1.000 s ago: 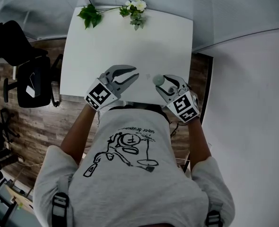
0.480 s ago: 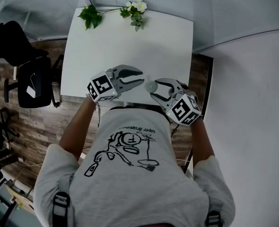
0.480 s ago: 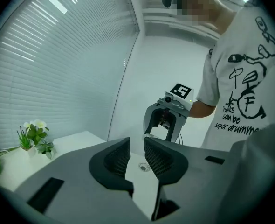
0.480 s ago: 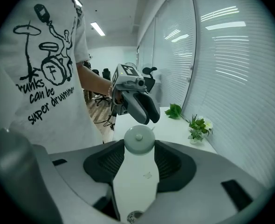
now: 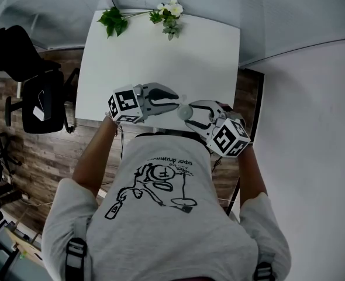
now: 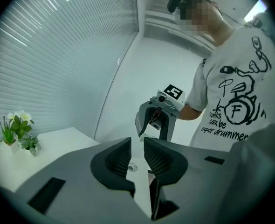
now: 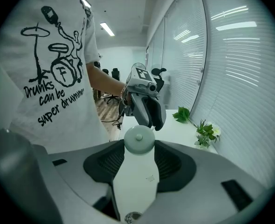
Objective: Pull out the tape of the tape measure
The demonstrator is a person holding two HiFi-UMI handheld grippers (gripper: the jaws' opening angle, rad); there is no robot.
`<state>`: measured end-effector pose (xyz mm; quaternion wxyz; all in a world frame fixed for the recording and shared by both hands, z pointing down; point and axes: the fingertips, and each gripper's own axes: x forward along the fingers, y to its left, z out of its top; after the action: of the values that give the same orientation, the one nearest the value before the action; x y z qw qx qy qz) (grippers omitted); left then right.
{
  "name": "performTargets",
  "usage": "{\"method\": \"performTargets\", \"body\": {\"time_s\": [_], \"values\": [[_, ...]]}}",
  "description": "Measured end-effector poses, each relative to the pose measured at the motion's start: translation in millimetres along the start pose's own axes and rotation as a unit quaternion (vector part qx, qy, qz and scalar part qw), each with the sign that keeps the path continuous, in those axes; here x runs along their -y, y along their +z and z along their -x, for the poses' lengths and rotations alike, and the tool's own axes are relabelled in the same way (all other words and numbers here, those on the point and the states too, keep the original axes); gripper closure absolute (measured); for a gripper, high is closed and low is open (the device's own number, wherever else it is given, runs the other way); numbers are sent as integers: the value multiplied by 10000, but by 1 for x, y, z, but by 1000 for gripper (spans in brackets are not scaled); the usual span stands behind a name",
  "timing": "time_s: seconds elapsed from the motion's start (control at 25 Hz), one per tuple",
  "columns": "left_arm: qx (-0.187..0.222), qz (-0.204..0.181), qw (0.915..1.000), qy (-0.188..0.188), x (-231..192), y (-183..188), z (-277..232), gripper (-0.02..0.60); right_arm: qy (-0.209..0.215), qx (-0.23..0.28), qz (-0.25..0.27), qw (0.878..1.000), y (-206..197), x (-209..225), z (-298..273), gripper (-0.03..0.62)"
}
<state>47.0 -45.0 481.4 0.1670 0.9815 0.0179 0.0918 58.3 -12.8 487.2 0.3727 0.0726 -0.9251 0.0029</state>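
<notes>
A white table fills the middle, with an office chair on the wood floor to its left. The person at its near edge wears a grey T-shirt printed with a drum-kit drawing, an "F" on the drum, and the words "Drunks can be super drummers". Both grippers carry cubes with black-and-white square markers. The left gripper points across towards the right one, its jaws standing a narrow slit apart with nothing between them. The right gripper has its jaws pinching the tape measure, a round pale-green disc with a centre button, held over the table's near edge just beside the left gripper's tips; no print on it is legible. A small plant lies at the far edge.
</notes>
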Motion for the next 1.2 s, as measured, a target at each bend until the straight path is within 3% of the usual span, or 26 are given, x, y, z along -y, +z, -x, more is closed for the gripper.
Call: {"method": "performTargets", "body": {"time_s": [0.2, 0.4, 1.2], "values": [[8, 51, 9993, -372, 8, 1, -1, 523, 160, 11, 83, 9998, 1, -3, 0, 381], [-6, 67, 9989, -467, 13, 0, -3, 551, 332, 13, 107, 9994, 2, -8, 0, 381], [10, 295, 9996, -55, 16, -13, 17, 563, 345, 191, -403, 9984, -4, -10, 3, 384]]}}
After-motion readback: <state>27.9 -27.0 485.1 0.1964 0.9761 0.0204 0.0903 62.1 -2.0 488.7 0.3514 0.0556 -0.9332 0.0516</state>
